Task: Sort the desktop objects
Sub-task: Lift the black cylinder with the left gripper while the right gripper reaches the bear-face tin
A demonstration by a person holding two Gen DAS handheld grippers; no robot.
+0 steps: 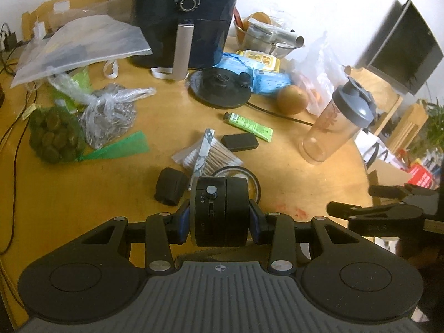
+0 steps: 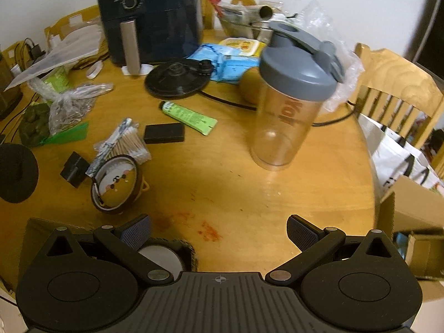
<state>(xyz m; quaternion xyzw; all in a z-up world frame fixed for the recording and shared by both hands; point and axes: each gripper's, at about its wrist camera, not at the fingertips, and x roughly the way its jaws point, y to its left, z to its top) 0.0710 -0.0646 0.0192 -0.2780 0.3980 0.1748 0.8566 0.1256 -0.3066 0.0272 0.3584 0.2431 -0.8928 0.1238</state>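
Observation:
My left gripper [image 1: 220, 223] is shut on a black round device [image 1: 222, 211] with an OFF switch, held above the wooden table [image 1: 83, 208]; the same device shows at the left edge of the right wrist view [image 2: 16, 172]. My right gripper [image 2: 219, 233] is open and empty over the table's front edge. Loose on the table lie a tape roll [image 2: 118, 183], a pack of cotton swabs [image 1: 206, 155], a small black block [image 1: 169, 186], a flat black case [image 1: 240, 142], a green tube [image 1: 248, 123] and a clear shaker bottle [image 2: 288, 97] with a grey lid.
A dark air fryer [image 1: 186, 19], a black kettle base [image 1: 219, 86] with its cord, plastic bags [image 1: 111, 116], a green net of round items [image 1: 54, 134], blue wipes [image 1: 249, 69] and a pear [image 1: 292, 98] crowd the back. A cardboard box [image 2: 410, 222] and chair [image 2: 396, 83] stand right.

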